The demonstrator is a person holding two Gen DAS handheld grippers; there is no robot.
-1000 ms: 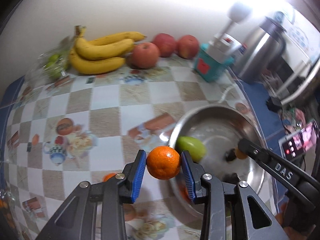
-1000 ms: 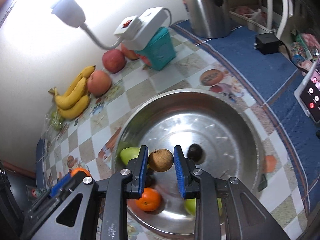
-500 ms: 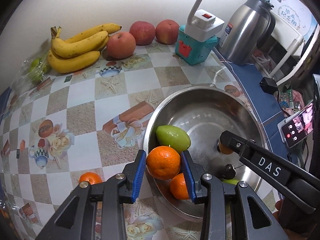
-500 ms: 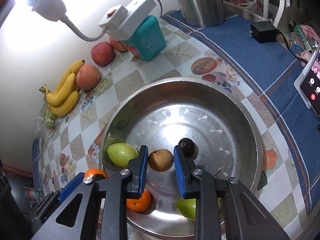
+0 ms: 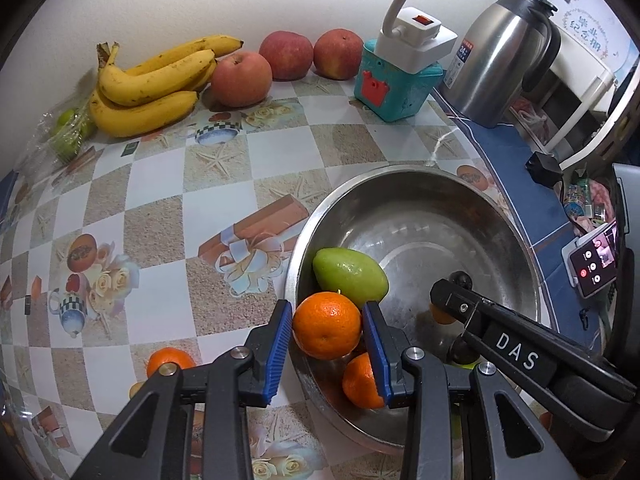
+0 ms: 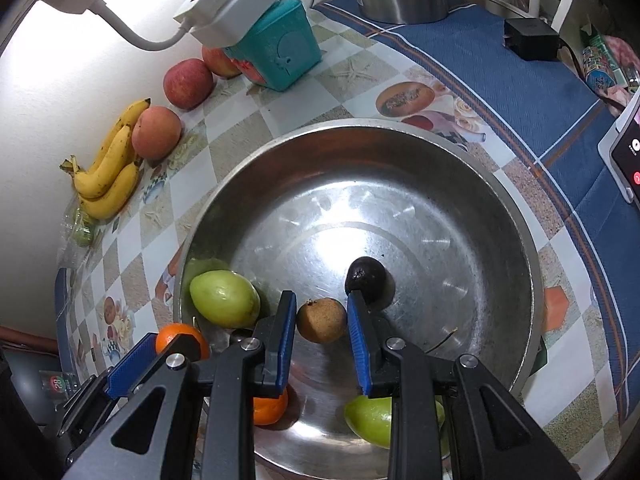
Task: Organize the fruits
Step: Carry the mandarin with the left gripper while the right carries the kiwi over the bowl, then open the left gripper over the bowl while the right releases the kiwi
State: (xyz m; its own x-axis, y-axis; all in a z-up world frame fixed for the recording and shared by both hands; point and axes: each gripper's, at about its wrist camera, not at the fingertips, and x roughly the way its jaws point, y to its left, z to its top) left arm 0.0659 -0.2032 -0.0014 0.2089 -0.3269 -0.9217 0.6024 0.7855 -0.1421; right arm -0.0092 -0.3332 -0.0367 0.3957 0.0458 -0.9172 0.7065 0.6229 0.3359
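Lowering into the bowl (image 6: 532, 280) — left tongs (image 5: 326, 330) clamp an orange (image 5: 327, 325), right tongs (image 6: 321, 320) a brown fruit (image 6: 321, 319), probably a kiwi; release low, clear of the green fruit (image 5: 350, 274) just beyond.

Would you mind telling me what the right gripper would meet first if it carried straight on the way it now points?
Probably the bare bottom of the steel bowl. The right gripper, shut on a small brown fruit, points steeply down into it. A dark fruit sits just beyond its right finger and might be brushed; depth is unclear.

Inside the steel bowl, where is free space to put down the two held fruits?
The bowl is bare in the middle and far half, beyond the dark fruit. Crowded: the near side with green fruits, an orange.
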